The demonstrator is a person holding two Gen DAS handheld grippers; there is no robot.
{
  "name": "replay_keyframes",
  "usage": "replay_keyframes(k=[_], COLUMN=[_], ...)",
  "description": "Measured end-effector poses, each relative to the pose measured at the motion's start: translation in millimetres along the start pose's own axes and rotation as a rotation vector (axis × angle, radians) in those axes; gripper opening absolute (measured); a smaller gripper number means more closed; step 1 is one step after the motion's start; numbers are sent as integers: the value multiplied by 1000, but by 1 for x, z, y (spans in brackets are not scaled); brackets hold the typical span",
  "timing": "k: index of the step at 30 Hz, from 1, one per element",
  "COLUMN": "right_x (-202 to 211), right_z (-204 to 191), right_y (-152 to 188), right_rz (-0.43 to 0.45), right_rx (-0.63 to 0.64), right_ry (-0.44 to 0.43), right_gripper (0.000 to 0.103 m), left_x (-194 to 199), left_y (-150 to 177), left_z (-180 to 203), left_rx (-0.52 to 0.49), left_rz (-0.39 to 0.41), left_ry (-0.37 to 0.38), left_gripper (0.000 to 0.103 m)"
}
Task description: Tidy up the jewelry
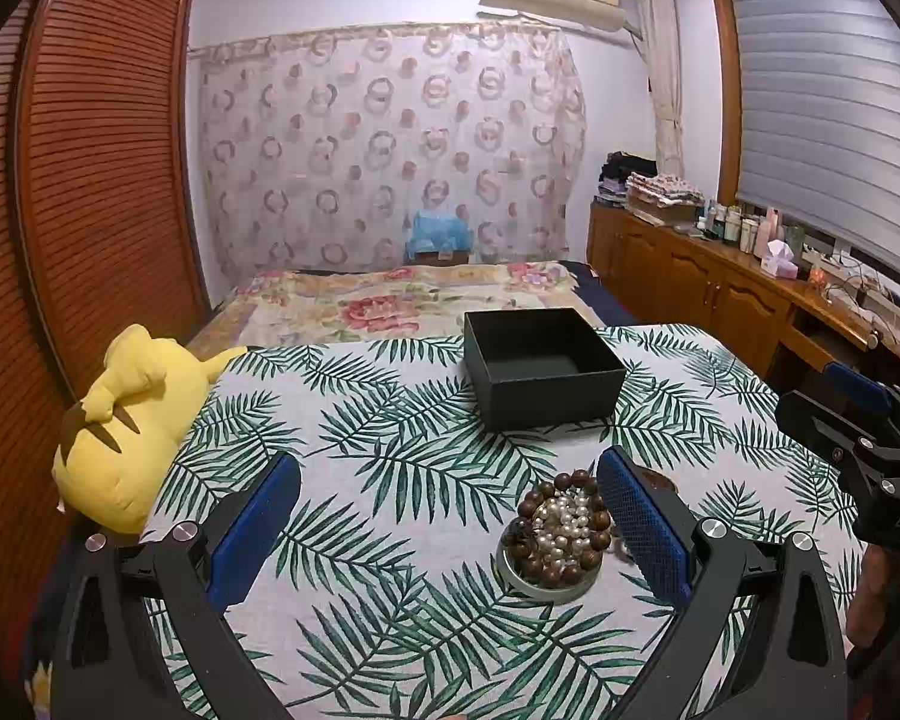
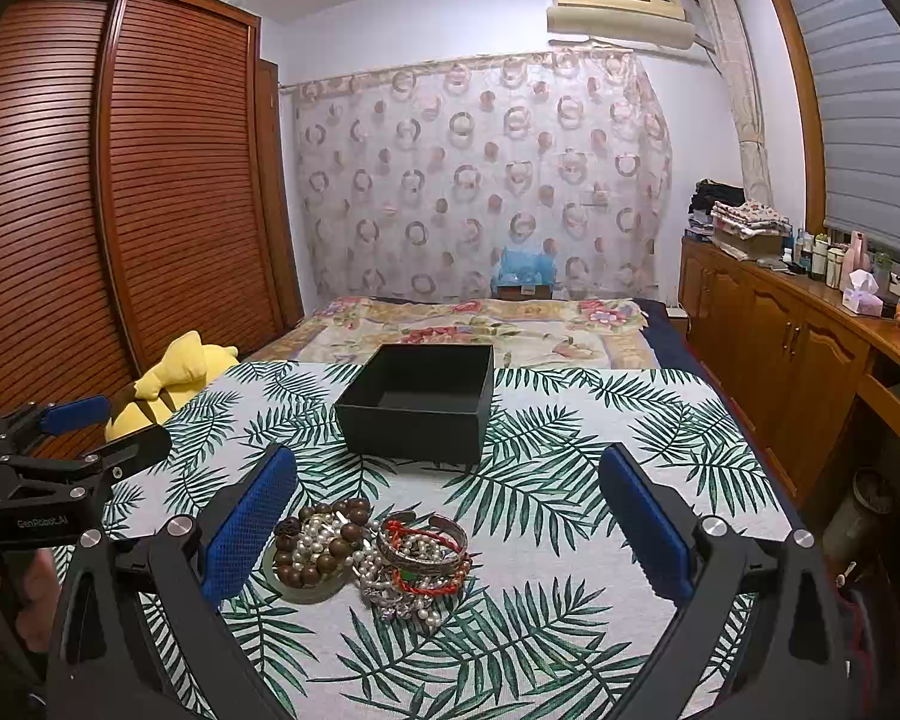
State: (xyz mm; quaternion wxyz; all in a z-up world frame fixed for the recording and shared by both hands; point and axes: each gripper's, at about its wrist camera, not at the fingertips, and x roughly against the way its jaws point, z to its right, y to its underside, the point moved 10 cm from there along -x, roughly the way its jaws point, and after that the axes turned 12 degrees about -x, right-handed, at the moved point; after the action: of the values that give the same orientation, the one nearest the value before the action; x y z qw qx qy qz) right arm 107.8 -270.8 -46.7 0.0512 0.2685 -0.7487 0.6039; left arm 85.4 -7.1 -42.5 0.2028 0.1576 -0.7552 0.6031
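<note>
A heap of jewelry lies on the leaf-print cloth: brown wooden beads and pearls [image 1: 555,531] on a small round metal lid [image 1: 540,585], seen too in the right wrist view [image 2: 315,546], with bangles and a red cord bracelet [image 2: 423,546] beside it. An open, empty black box [image 1: 540,366] stands behind it, also in the right wrist view [image 2: 417,402]. My left gripper [image 1: 450,474] is open, hovering above the cloth with the heap near its right finger. My right gripper [image 2: 450,468] is open, with the heap between its fingers, closer to the left one.
A yellow plush toy [image 1: 126,426] lies at the table's left edge. A bed with a floral cover [image 2: 468,330] is behind the table. Wooden cabinets [image 2: 798,348] with bottles run along the right wall, a louvred wardrobe [image 1: 90,180] along the left.
</note>
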Motion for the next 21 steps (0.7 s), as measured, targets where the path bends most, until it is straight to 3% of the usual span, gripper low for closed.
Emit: replay_keyframes(k=[21], right_x=[1], right_z=[0], right_y=[-1], right_rz=[3], right_rx=[0], right_ry=[-1], right_gripper=[101], left_x=[0], left_y=[0], left_z=[0], left_rx=[-1], left_rz=[-1], left_ry=[1], left_gripper=[96])
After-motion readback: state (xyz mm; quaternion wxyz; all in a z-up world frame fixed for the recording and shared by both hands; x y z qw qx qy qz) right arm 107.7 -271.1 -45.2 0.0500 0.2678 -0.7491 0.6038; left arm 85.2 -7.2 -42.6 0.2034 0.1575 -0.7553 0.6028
